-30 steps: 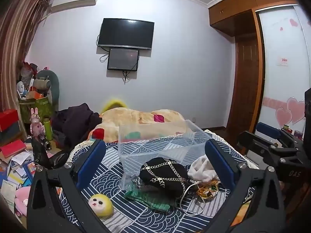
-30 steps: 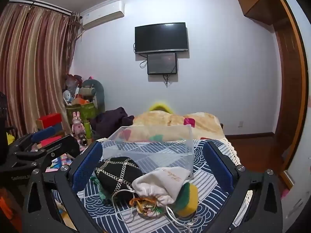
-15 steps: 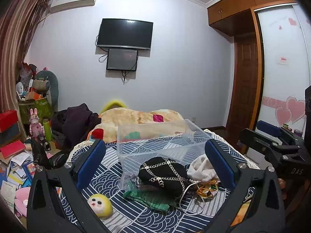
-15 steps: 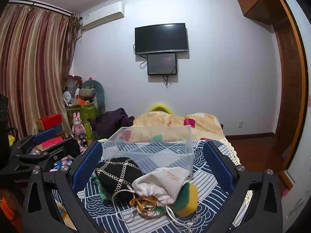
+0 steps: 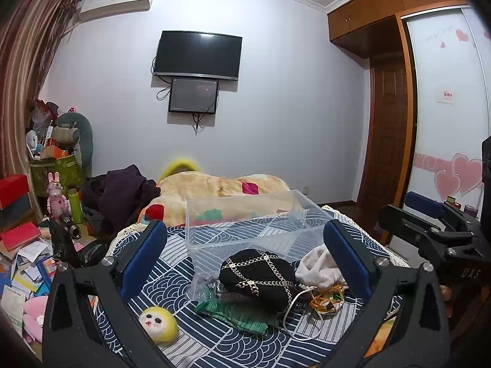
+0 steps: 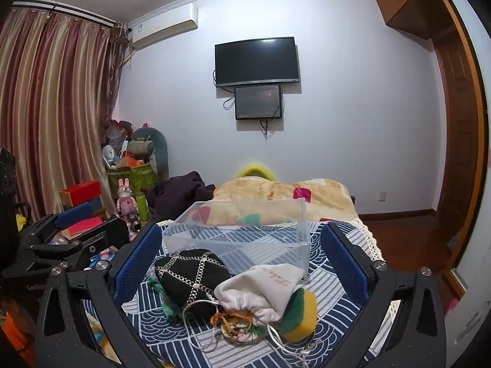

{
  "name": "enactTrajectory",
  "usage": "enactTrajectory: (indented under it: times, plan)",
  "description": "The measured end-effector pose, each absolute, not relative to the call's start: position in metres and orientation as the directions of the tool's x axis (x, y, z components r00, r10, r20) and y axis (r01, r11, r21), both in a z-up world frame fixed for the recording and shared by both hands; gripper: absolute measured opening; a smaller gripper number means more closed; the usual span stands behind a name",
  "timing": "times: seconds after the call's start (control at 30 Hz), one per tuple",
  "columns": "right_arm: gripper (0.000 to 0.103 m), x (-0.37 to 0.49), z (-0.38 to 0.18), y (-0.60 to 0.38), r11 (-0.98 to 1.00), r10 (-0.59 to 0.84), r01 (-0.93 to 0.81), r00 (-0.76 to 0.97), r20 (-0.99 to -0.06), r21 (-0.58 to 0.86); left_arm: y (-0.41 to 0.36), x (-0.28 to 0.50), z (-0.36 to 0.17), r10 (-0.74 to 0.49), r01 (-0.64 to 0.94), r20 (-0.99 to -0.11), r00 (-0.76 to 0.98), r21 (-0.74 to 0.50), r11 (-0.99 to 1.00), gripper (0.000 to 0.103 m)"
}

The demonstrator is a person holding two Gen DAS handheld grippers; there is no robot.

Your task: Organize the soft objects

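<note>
While both hand-held grippers [image 5: 245,251] [image 6: 241,256] gape unloaded, one clear bin [image 5: 245,230], one black pouch [image 5: 257,276], one white pouch [image 6: 264,291] lie ahead

Both wrist views face the TV wall across the bed [image 5: 172,279], sharing the clear bin [image 5: 245,230].

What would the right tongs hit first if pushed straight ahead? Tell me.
Most likely the white drawstring pouch, lying between the open right tongs, with the black chain-patterned bag just beside it. The clear plastic bin stands behind them. Depth is uncertain.
</note>
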State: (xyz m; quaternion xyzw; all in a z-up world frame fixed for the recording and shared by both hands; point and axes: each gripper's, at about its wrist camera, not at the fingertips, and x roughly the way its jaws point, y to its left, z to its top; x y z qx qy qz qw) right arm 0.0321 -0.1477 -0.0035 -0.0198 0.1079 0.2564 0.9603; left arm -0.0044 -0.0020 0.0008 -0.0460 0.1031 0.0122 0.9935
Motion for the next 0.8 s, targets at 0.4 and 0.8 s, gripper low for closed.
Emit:
enactTrajectory:
  times: [0.4, 0.8]
  plan:
    - [0.103, 0.0313, -0.0040, -0.1460, 0.866, 0.491, -0.500, 0.843, -0.218, 0.018, -0.0029, -0.0048, 0.0015, 0.007, -0.026, -0.202, 0.979, -0.094, 0.995, 0.103]
    - [0.103, 0.0301, -0.0044, -0.1442, 0.863, 0.496, -0.505, 0.840, -0.218, 0.018, -0.0026, -0.0069, 0.0024, 0.009, -0.028, -0.191, 0.981, -0.095, 0.995, 0.103]
